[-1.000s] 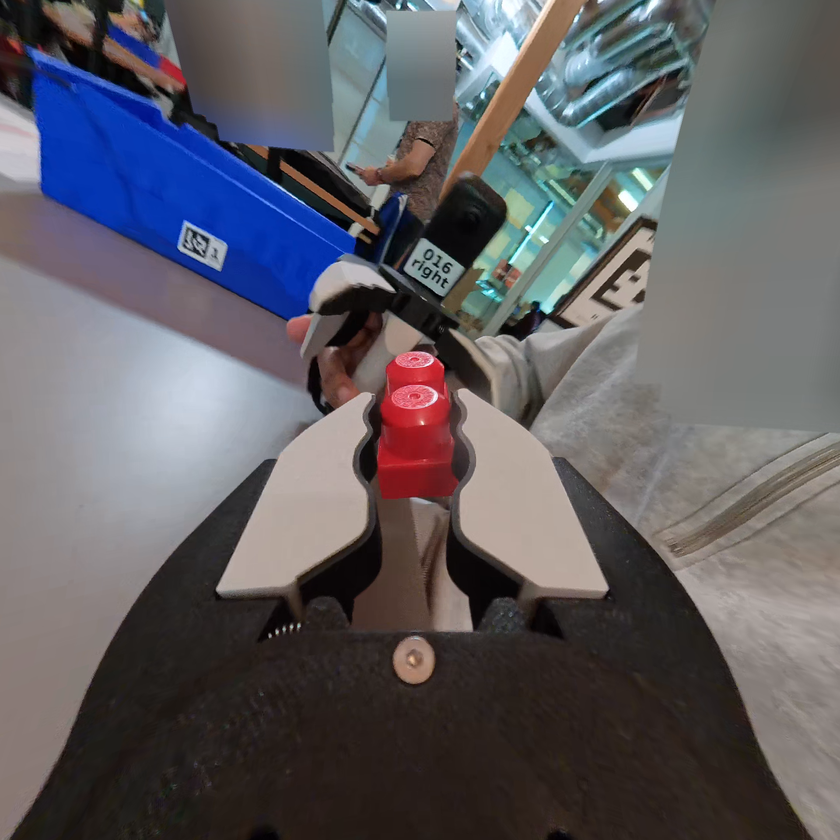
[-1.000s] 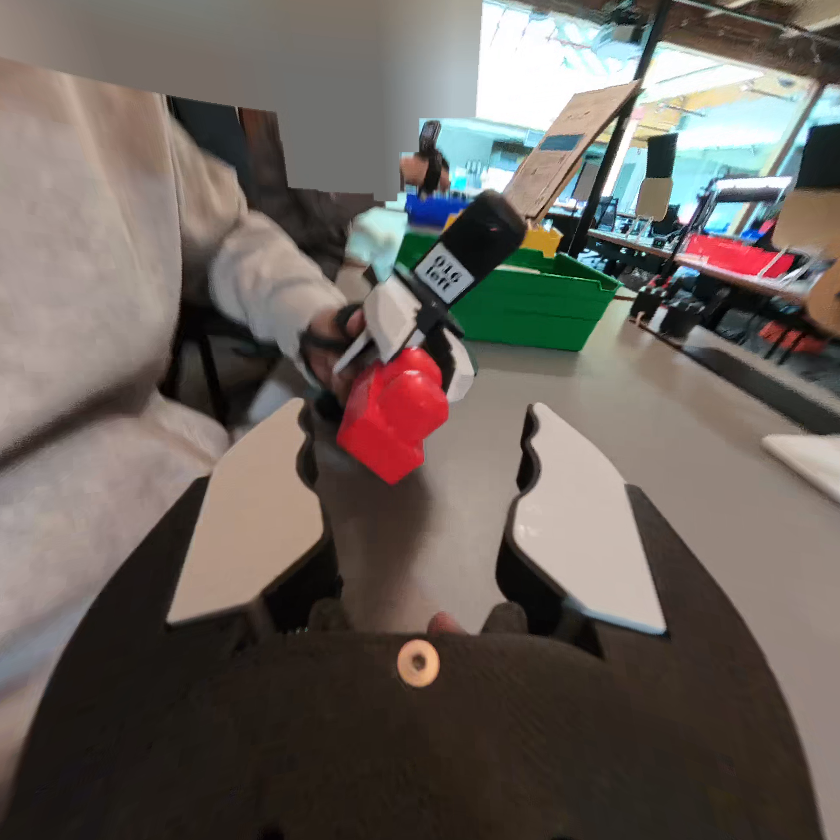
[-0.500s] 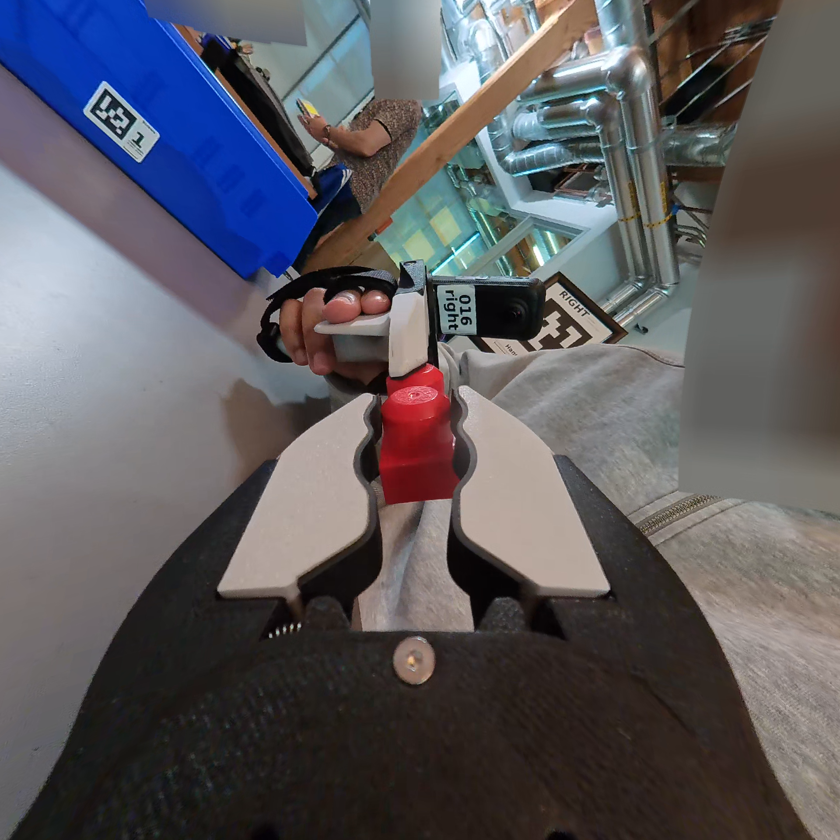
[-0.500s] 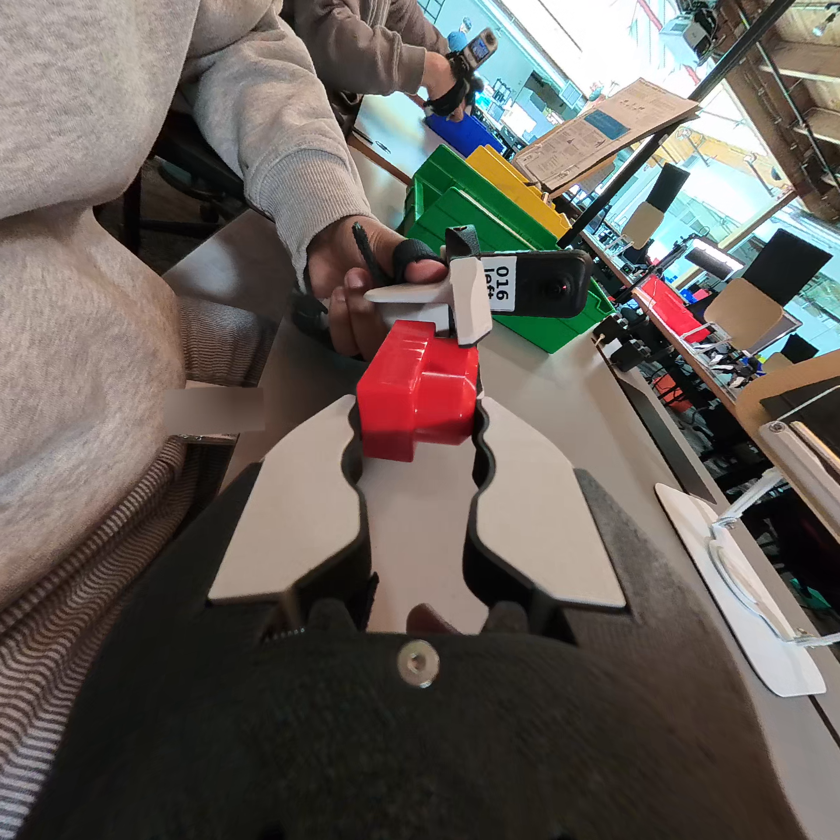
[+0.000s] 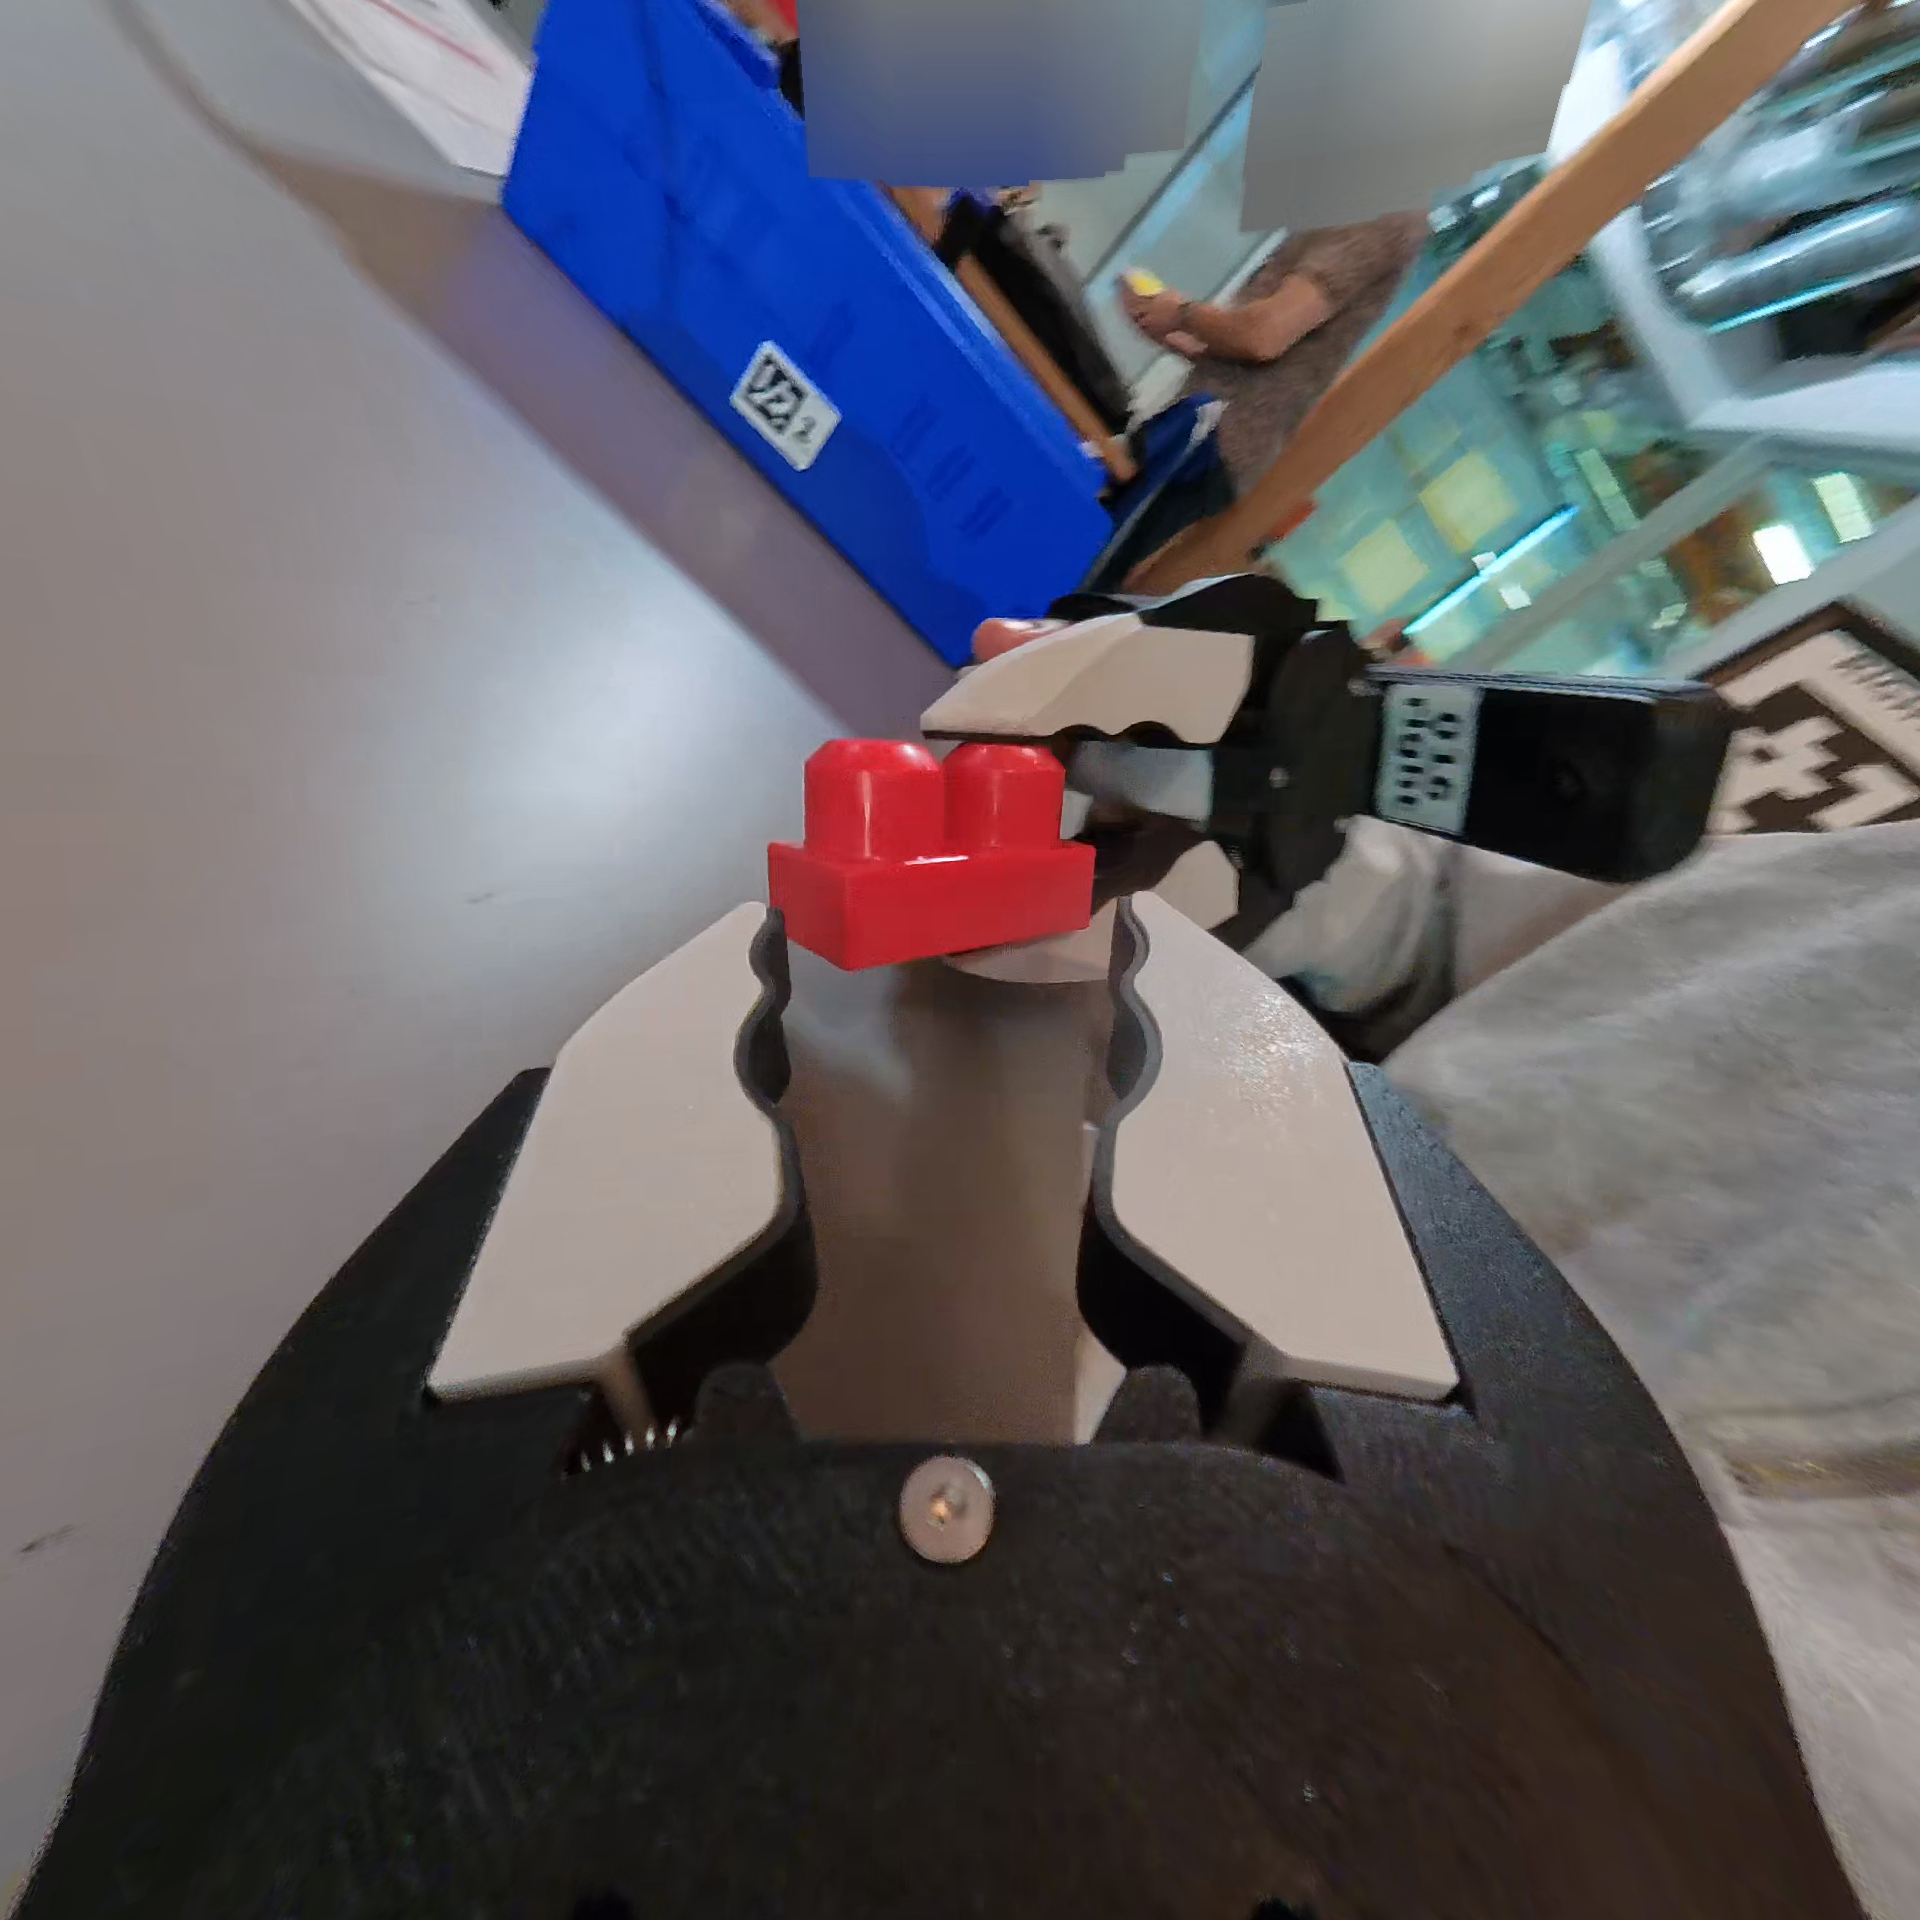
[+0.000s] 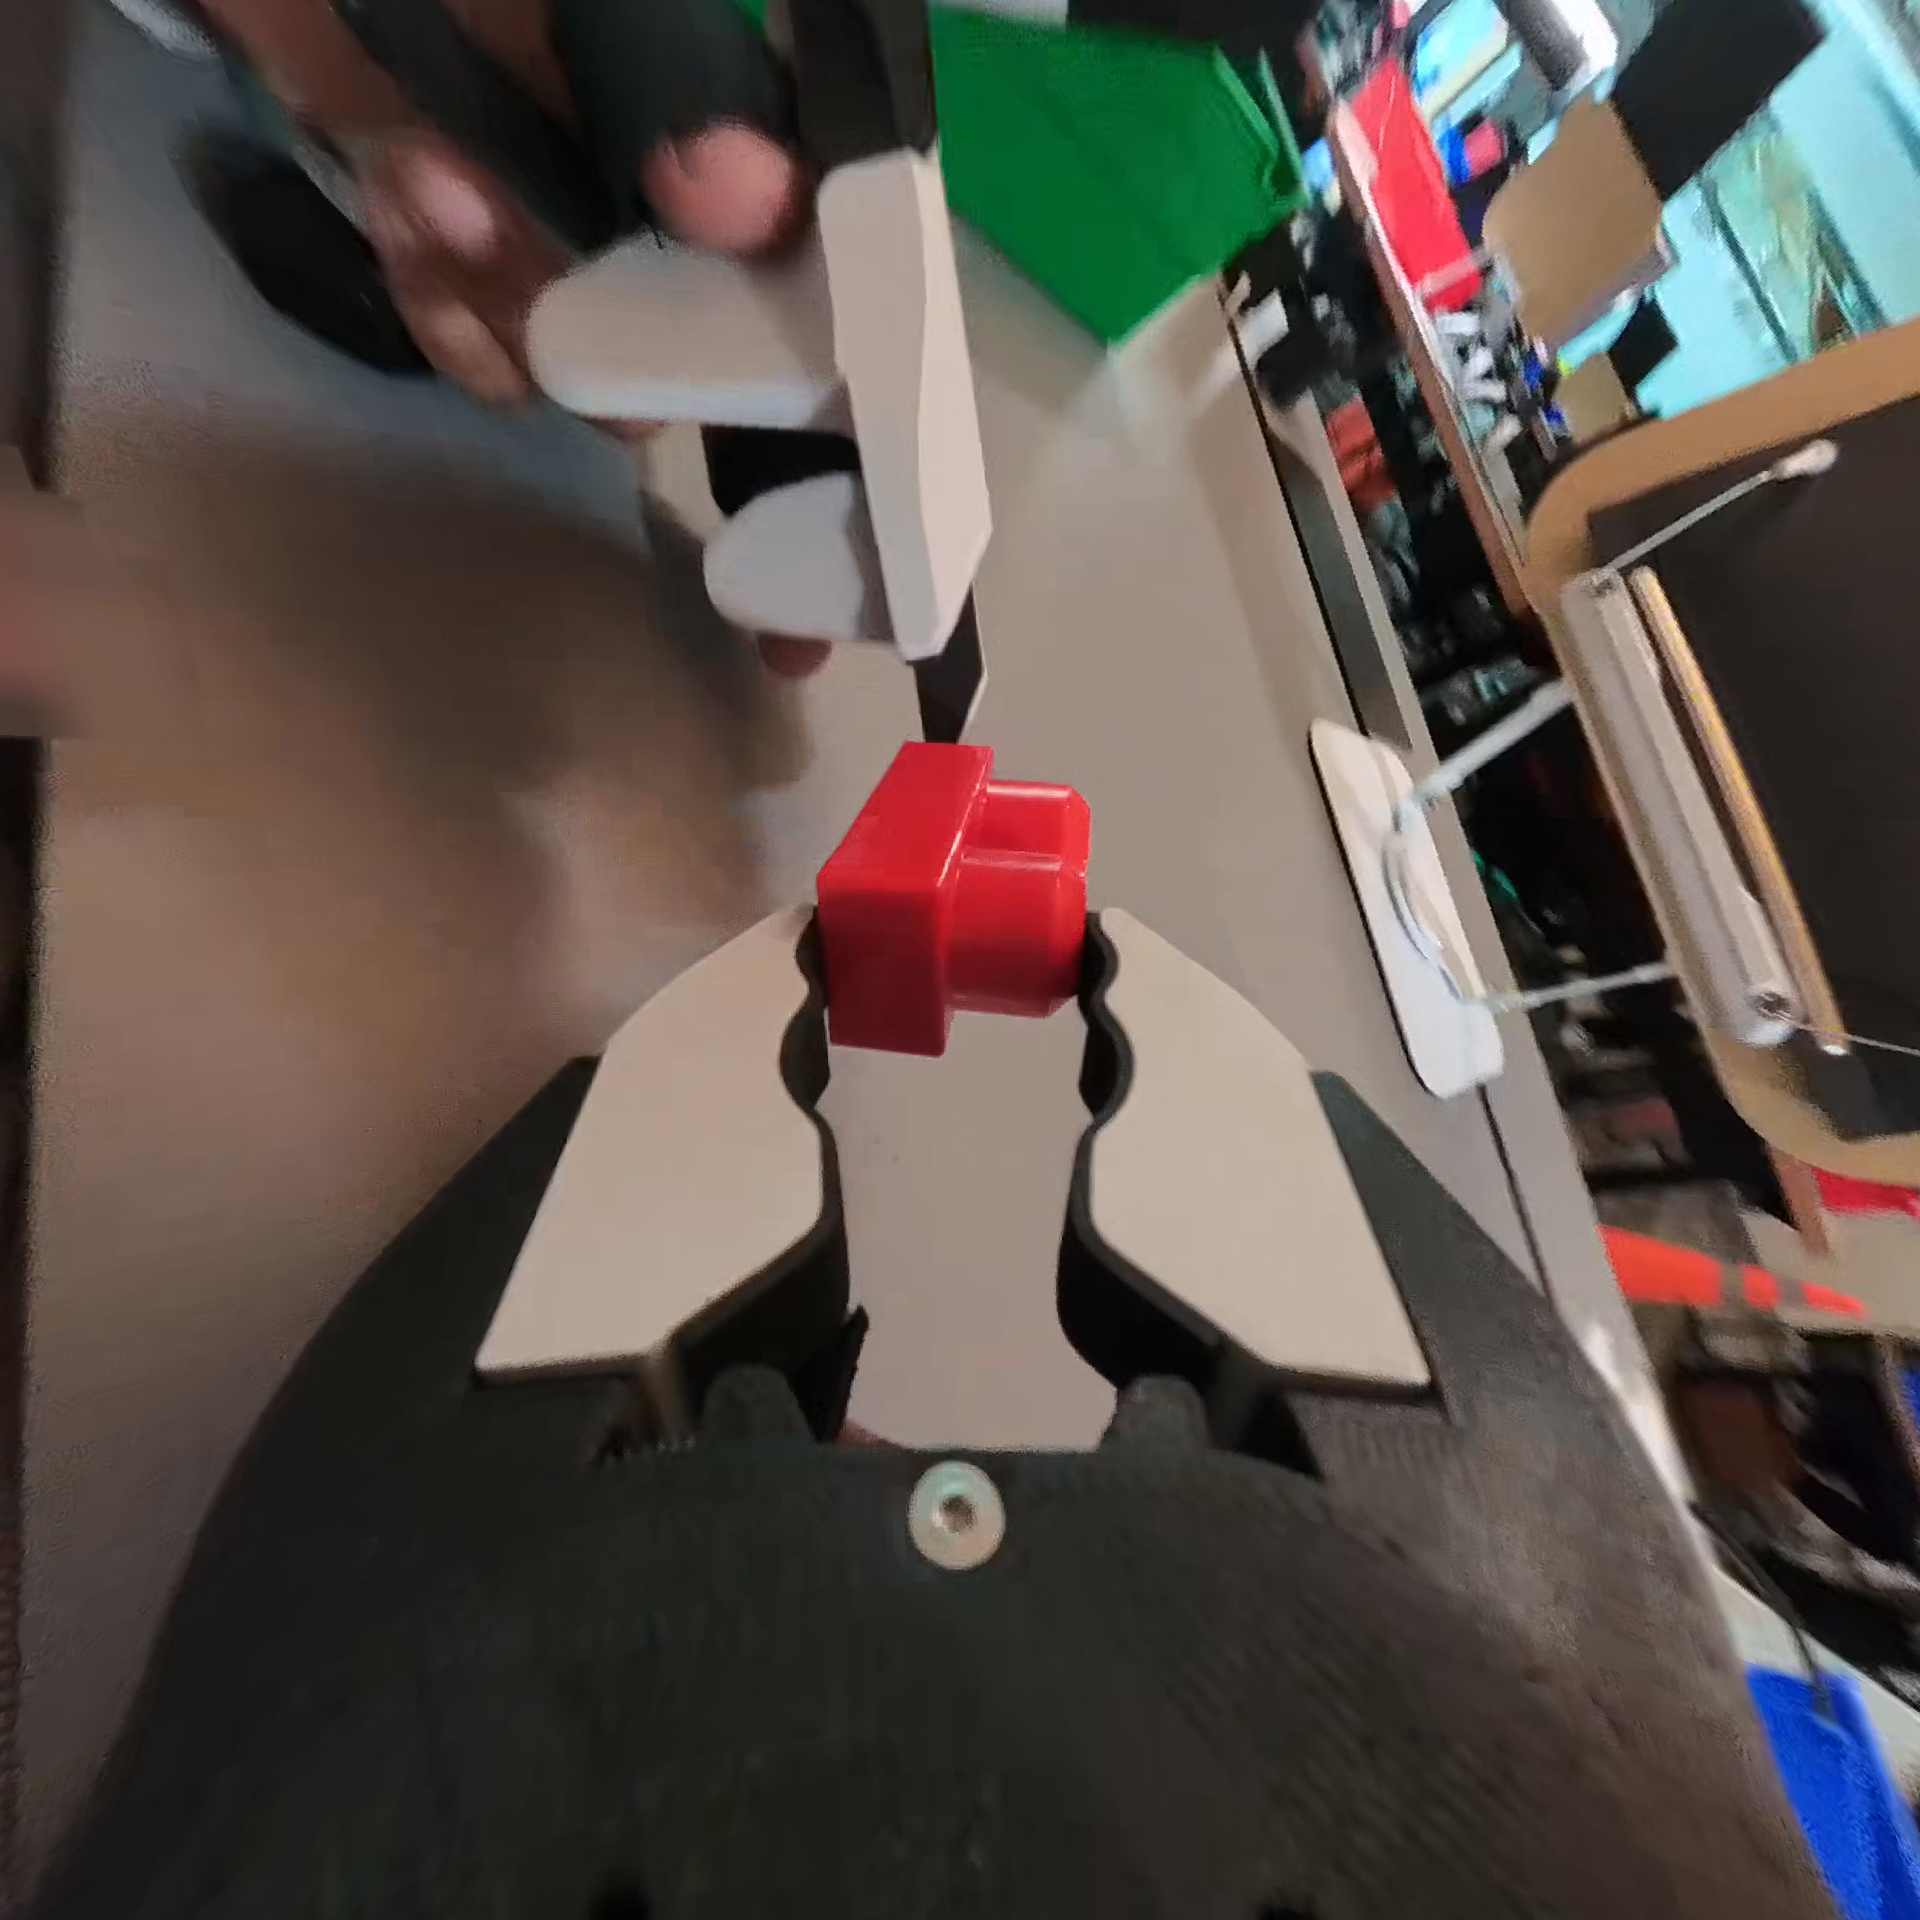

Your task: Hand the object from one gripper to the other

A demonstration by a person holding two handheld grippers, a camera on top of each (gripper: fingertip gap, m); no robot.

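Red brick (image 6: 951, 904) had passed over: half a second before we held it in our left gripper (image 5: 945, 935), whose jaws now stood wide, while our right gripper (image 6: 951, 961) clamped it above the surface (image 5: 312, 727).

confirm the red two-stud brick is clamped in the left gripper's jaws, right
Not the left. The red two-stud brick is clamped in the right gripper, whose jaws press on both its sides in the right wrist view. The left gripper has its jaws open.
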